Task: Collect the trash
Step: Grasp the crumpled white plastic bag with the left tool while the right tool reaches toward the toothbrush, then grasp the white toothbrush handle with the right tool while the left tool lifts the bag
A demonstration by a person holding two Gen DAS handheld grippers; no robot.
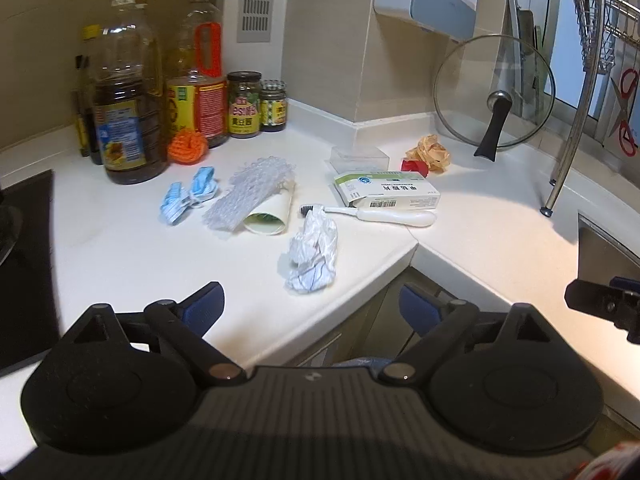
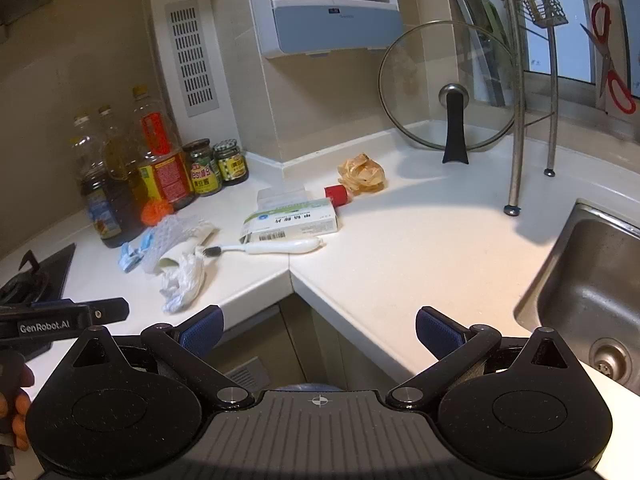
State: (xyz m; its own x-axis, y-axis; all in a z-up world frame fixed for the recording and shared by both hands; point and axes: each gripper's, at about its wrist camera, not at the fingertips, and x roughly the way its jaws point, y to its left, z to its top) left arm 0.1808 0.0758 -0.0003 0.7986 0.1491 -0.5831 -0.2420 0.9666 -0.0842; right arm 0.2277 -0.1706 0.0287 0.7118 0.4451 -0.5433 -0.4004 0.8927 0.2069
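Trash lies on the white corner counter (image 1: 120,248): a crumpled white tissue (image 1: 312,254) near the front edge, a blue face mask (image 1: 188,196), bubble wrap over a paper cup (image 1: 256,200), a white toothbrush (image 1: 384,214), a medicine box (image 1: 386,192), a clear plastic box (image 1: 359,158), a red cap (image 1: 414,167) and a crumpled brown wrapper (image 1: 432,152). My left gripper (image 1: 312,308) is open and empty, just in front of the tissue. My right gripper (image 2: 318,328) is open and empty, over the counter's inner corner edge; the tissue (image 2: 182,282) lies to its left.
Oil bottles (image 1: 124,92) and sauce jars (image 1: 244,106) stand at the back left with an orange scrubber (image 1: 187,146). A glass pot lid (image 1: 494,92) leans on the wall. A dish rack leg (image 2: 514,200) and a steel sink (image 2: 592,288) are to the right; a stove (image 1: 24,264) to the left.
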